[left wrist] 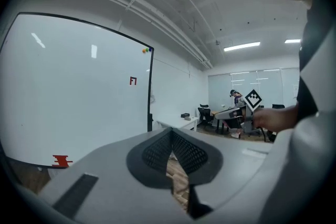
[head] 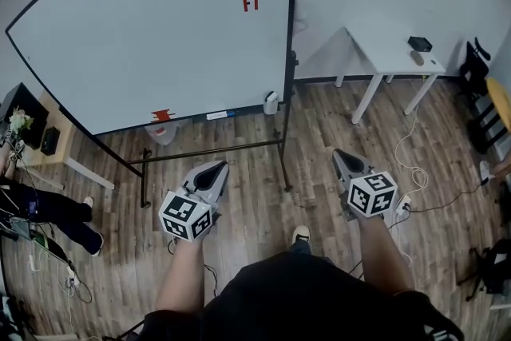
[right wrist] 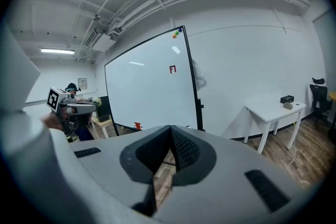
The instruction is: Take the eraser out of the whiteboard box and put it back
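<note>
What may be the eraser [head: 162,115], a small red shape, sits at the lower edge of the whiteboard [head: 160,36], left of centre in the frame, just above a pale box [head: 162,132]. The left gripper [head: 215,170] and right gripper [head: 342,160] are low in the frame, jaws closed on nothing and well apart from it, so no reach has begun.

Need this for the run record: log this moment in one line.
left hand-held gripper: shut, empty | right hand-held gripper: shut, empty | whiteboard: ahead, untouched

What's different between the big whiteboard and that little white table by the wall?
The whiteboard stands upright in a black frame on a stand; the table lies flat on white legs. The whiteboard looks much larger than the table. The whiteboard carries a small red mark; the table holds two small dark things. Both are white.
</note>
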Action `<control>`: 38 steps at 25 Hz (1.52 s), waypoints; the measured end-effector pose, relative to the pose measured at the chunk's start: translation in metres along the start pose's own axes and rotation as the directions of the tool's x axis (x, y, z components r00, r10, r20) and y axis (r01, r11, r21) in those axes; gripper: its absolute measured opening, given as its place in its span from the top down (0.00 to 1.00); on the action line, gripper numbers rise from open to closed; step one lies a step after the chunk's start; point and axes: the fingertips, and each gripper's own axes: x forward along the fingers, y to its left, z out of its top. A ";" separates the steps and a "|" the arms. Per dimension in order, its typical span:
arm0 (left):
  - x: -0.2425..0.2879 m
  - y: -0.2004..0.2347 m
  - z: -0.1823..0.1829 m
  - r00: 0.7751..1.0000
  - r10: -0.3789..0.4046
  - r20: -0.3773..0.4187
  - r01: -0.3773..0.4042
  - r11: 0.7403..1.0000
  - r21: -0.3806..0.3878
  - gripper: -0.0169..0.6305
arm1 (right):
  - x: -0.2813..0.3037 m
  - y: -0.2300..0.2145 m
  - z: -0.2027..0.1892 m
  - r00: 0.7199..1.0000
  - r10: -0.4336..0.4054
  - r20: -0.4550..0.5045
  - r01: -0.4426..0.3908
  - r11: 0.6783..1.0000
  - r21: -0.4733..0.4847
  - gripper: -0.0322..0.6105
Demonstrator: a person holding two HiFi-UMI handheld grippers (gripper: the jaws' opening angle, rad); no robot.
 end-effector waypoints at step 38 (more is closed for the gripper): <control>0.160 0.040 -0.005 0.993 0.074 -0.088 -0.077 0.997 -0.033 0.96 | 0.123 -0.130 0.023 0.991 0.105 -0.085 -0.105 0.994 0.000 0.96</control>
